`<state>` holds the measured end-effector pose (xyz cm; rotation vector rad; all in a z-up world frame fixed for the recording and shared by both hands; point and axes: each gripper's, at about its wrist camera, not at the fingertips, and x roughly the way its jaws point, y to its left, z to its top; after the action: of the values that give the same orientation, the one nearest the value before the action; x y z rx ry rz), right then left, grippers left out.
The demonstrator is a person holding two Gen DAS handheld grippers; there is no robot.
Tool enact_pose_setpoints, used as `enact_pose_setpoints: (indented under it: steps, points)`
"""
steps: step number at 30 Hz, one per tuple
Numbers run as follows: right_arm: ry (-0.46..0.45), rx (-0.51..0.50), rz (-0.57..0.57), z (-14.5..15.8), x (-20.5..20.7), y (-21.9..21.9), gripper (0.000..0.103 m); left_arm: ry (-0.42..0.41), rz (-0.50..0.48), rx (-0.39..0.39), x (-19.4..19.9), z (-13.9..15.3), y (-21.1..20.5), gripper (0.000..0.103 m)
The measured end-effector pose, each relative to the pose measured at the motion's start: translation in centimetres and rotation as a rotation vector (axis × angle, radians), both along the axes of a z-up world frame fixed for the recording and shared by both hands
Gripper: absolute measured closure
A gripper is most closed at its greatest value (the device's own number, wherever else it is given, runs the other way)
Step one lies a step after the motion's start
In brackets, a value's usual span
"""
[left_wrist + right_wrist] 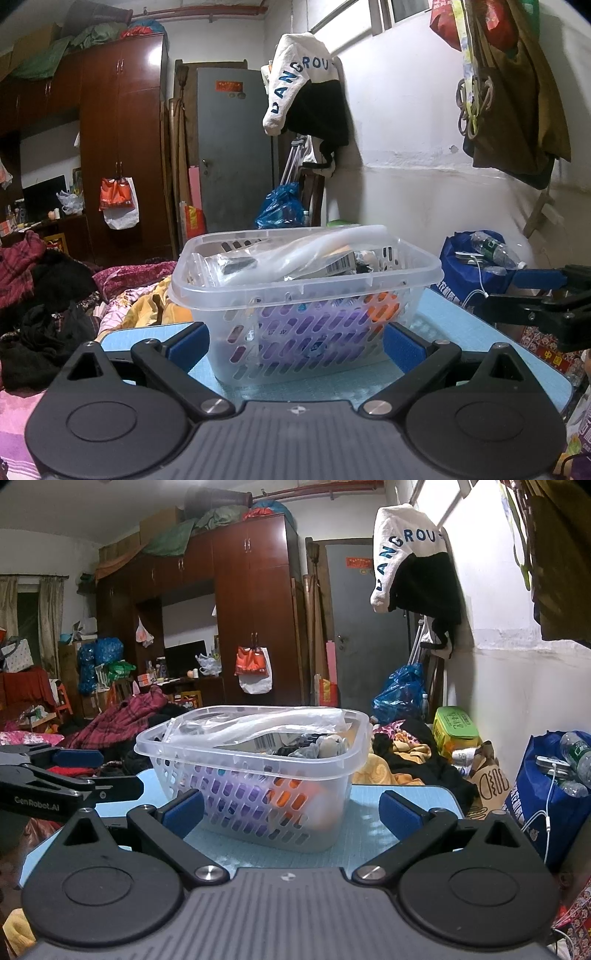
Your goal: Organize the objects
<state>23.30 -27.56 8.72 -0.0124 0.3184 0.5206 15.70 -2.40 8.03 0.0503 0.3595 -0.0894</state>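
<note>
The clear slotted plastic basket (306, 295), already packed with bags and packets, sits on the pale blue worktop (454, 332). Nothing loose remains there, so sorting looks nearly done. The left tool (295, 341) and right tool (291, 812) hover level, both spread wide and empty.

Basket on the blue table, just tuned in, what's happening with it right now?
Nobody is holding anything yet. The clear plastic basket sits on the light blue table, already stuffed with packaged items. The left tool and the right tool are both open and empty, each facing the basket with its fingers spread around the near wall without gripping it. Each tool shows from the side in the other's view, beside the table.
</note>
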Motion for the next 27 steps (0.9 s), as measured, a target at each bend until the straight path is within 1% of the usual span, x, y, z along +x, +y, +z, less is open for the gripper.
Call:
enact_pose_setpoints:
  steps: [27]
  points:
    - [0.002,0.0,0.003,0.06,-0.01,0.05,0.0,0.007,-0.003,-0.008,0.54,-0.47,-0.33,0.002]
